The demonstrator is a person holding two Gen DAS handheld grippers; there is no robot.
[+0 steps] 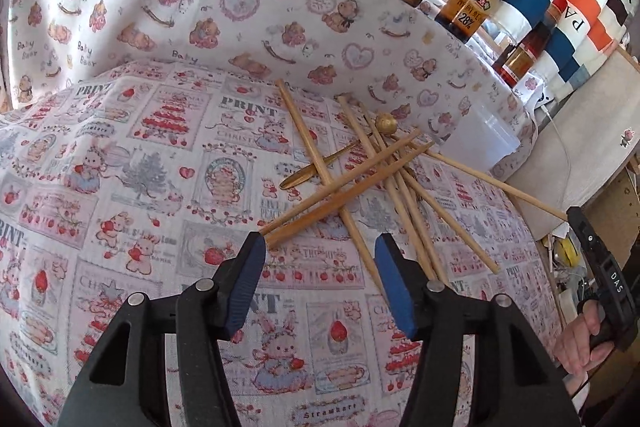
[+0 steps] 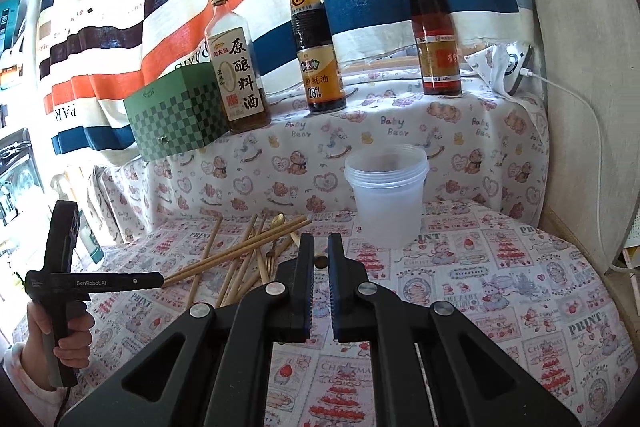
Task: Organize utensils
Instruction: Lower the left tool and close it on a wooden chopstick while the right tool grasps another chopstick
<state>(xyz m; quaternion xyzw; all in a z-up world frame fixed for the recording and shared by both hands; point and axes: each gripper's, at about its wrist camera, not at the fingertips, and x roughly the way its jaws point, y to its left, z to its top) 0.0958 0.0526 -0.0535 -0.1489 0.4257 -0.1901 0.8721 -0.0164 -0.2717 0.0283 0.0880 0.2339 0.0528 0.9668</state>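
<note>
A loose pile of wooden chopsticks [image 1: 360, 183] lies crossed on the printed tablecloth, with a gold spoon [image 1: 386, 124] among them. The pile also shows in the right wrist view [image 2: 240, 251], with a gold fork [image 2: 271, 254]. My left gripper [image 1: 320, 251] is open and empty, its fingertips at the near ends of two chopsticks. My right gripper [image 2: 321, 247] is shut on one chopstick [image 1: 496, 183], whose end shows between the pads [image 2: 321, 261]. A clear plastic cup [image 2: 386, 199] stands upright just beyond the right gripper; it also shows in the left wrist view [image 1: 480, 139].
Three sauce bottles [image 2: 320, 47] and a green checked box [image 2: 180, 115] stand on a raised ledge behind the table. A white cable [image 2: 592, 119] hangs at the right. The table edge [image 1: 532, 227] drops off at the right in the left wrist view.
</note>
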